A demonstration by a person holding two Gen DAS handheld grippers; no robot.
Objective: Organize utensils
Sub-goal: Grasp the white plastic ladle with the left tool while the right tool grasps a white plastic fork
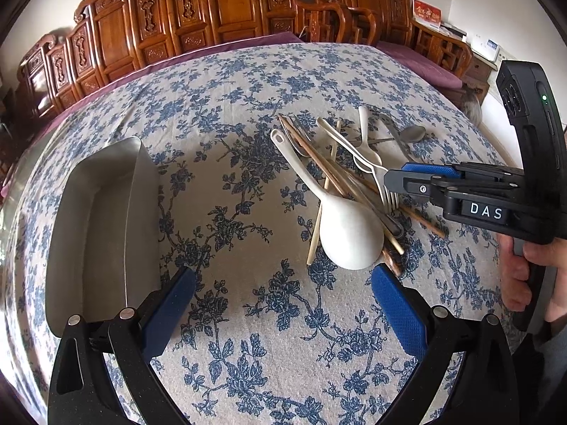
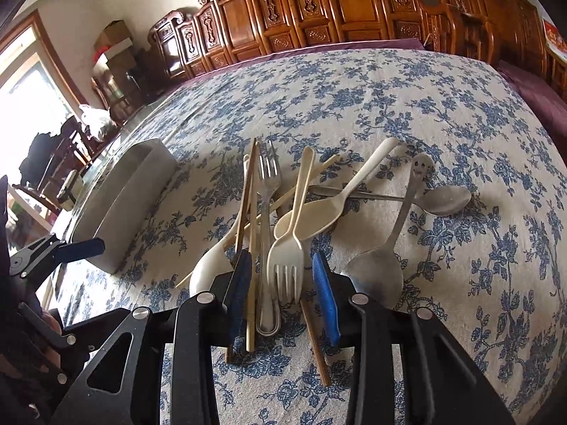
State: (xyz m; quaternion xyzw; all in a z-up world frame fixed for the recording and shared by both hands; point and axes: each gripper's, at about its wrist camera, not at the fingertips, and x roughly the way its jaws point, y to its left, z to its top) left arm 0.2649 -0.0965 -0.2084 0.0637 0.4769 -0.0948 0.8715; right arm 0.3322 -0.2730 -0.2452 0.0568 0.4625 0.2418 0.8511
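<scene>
A heap of utensils lies on the flowered tablecloth: a white rice ladle (image 1: 345, 235), white plastic fork (image 2: 286, 262), metal fork (image 2: 268, 191), white spoons (image 2: 319, 216), metal spoons (image 2: 447, 201), wooden chopsticks (image 2: 252, 219). My right gripper (image 2: 281, 283) is open, its blue pads either side of the white fork's tines and the metal fork's handle. It also shows in the left wrist view (image 1: 407, 175), low over the heap. My left gripper (image 1: 283, 297) is open and empty, between the heap and a metal tray (image 1: 102, 219).
The metal tray also shows in the right wrist view (image 2: 124, 212), at the table's left edge, empty. Carved wooden chairs (image 1: 226, 3) line the far side. A purple cloth (image 1: 418, 60) hangs past the far edge of the table.
</scene>
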